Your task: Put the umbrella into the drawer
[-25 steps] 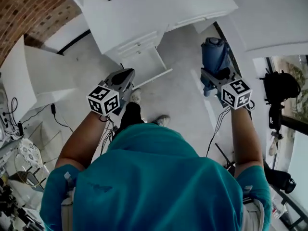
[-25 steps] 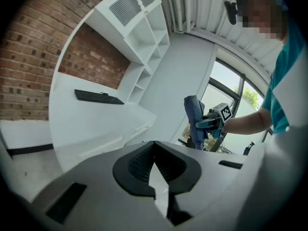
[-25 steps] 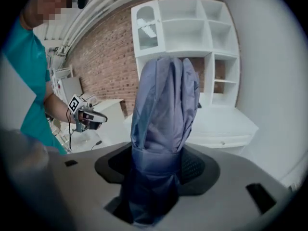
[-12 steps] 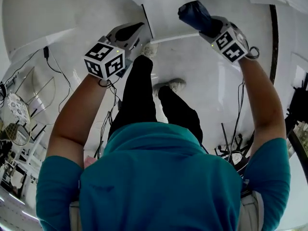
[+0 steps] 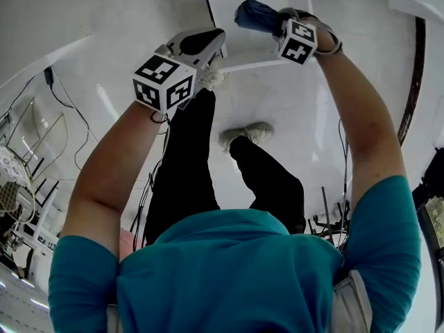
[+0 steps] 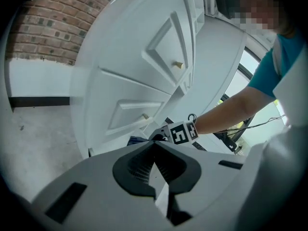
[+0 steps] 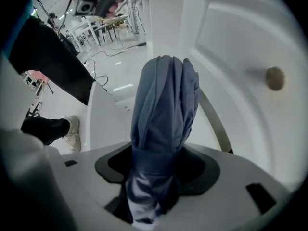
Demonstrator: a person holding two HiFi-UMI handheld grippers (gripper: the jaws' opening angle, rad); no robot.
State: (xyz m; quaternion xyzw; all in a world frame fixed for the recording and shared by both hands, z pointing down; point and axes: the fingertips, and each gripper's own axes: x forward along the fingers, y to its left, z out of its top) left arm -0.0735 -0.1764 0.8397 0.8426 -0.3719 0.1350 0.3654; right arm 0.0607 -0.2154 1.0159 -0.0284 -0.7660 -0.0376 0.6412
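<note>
White glossy floor [image 5: 291, 103] below; a folded blue fabric umbrella [image 5: 253, 16] is held over an open white drawer [image 5: 239, 66].
Near left, the left tool [image 5: 211, 40] has its jaws together with nothing between them, just beside the drawer's near left corner. To the right, the right tool [image 5: 274, 23] is clamped round the umbrella's strapped lower part, and the rest of the bundle sticks out past the jaws, above the drawer's pale inside; contact cannot be told. Beyond stands a white panelled cabinet [image 6: 134, 71] with small round knobs, and far left of it a red brick wall [image 6: 48, 28].
</note>
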